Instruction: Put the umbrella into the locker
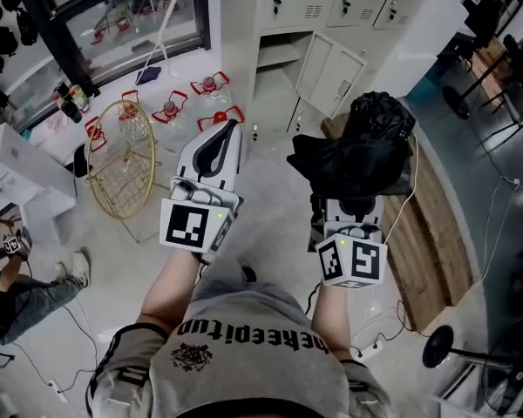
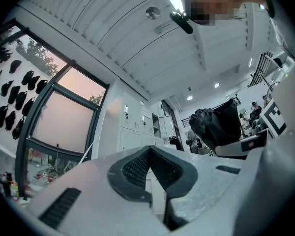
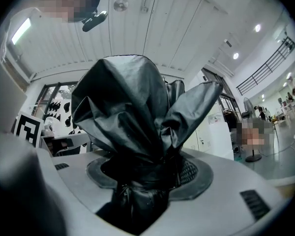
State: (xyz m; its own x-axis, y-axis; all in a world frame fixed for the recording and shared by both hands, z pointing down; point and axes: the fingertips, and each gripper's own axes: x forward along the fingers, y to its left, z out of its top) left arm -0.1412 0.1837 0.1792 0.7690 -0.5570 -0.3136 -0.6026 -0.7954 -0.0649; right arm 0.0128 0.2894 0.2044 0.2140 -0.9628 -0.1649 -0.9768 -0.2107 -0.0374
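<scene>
A black folded umbrella [image 1: 362, 151] sticks out ahead of my right gripper [image 1: 356, 205], whose jaws are shut on its lower end. In the right gripper view its crumpled fabric [image 3: 132, 107] fills the middle, above that gripper [image 3: 147, 157]. My left gripper [image 1: 234, 127] is held beside it on the left, shut with nothing in it. Its pads meet at the tip [image 2: 148, 149]. The umbrella [image 2: 216, 124] also shows at the right of the left gripper view. The grey lockers [image 1: 283, 7] stand ahead, one compartment open with its door [image 1: 331, 72] swung out.
A gold wire basket [image 1: 122, 159] and several red-handled water jugs [image 1: 170, 111] stand on the floor at left. A wooden platform [image 1: 427, 225] curves along the right, with a fan base [image 1: 440, 347] near it. A seated person [image 1: 9, 290] is at far left.
</scene>
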